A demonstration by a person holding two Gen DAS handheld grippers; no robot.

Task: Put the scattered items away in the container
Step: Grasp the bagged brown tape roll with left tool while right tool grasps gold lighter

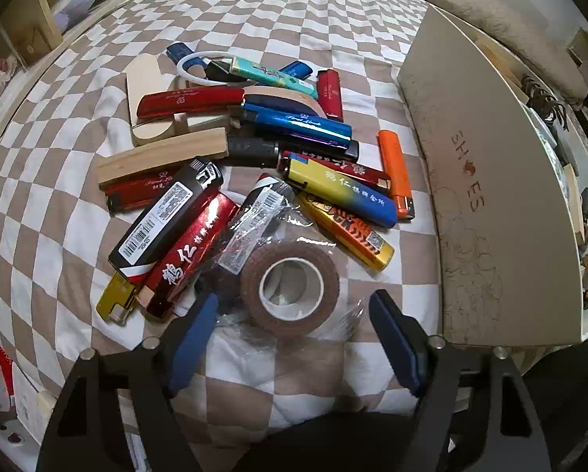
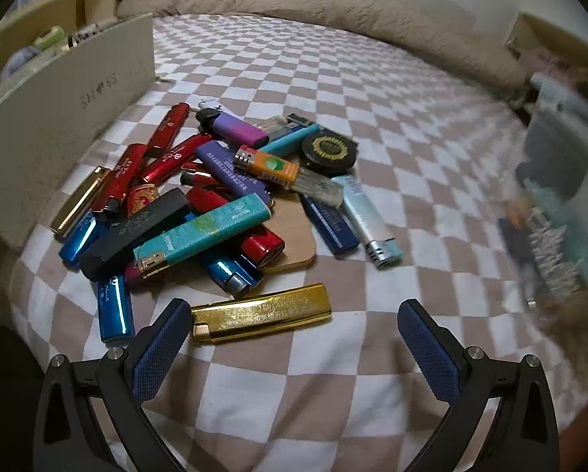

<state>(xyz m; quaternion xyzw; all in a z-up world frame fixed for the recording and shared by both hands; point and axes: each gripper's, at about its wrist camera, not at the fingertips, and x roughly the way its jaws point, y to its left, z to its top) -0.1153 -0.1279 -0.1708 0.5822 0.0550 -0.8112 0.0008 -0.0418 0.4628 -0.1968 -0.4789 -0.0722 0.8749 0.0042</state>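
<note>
A brown tape roll (image 1: pixel 290 316) in a clear plastic wrapper lies on the checked bedspread (image 1: pixel 286 11), at the near edge of a heap of several lighters (image 1: pixel 294 126) and wooden blocks (image 1: pixel 164 157). My left gripper (image 1: pixel 294 303) points down over it, a blue finger on either side of the roll with a small gap to each; the left finger touches the wrapper. The beige shoe box (image 1: pixel 490 196) stands to the right. In the right wrist view my right gripper (image 2: pixel 294 308) is open above the bedspread (image 2: pixel 333 78), a gold lighter (image 2: pixel 260 312) lying between its fingertips, untouched. The shoe box (image 2: pixel 58 110) is at left.
A second heap of lighters (image 2: pixel 199 196) lies on a wooden board (image 2: pixel 294 236) beyond the gold one. A fluffy beige blanket (image 2: pixel 333 11) runs along the far edge of the bed. Wooden shelves (image 1: pixel 38 19) stand at upper left. A blurred cluttered object (image 2: pixel 557 196) is at right.
</note>
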